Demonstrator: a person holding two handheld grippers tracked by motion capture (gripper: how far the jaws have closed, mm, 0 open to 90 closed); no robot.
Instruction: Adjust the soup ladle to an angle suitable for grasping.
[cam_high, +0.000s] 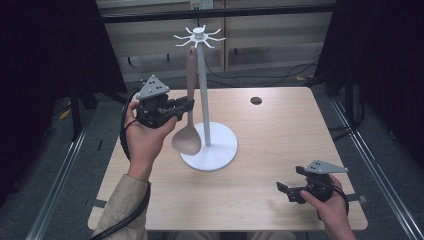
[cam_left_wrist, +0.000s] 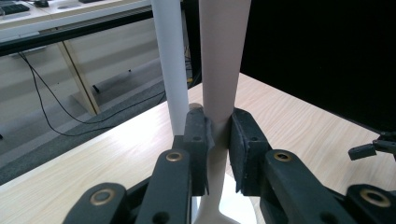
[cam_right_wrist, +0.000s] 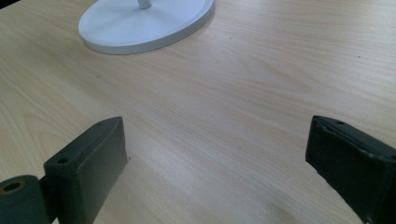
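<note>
A white stand (cam_high: 202, 95) with a round base (cam_high: 215, 150) and a ring of hooks (cam_high: 199, 37) on top rises from the middle of the table. A beige spoon (cam_high: 188, 135) hangs upright beside its pole, bowl down just above the base, handle top up at the hooks. My left gripper (cam_high: 186, 106) is shut on the spoon's handle (cam_left_wrist: 218, 88), with the white pole (cam_left_wrist: 170, 65) just behind it. My right gripper (cam_high: 290, 192) rests low near the table's front right corner, jaws wide open over bare wood, the stand's base (cam_right_wrist: 140, 28) ahead of it.
The light wooden table (cam_high: 280, 135) has a small dark round hole (cam_high: 256, 100) at the back right. Cables run over the floor behind the table. Dark curtains hang at both sides.
</note>
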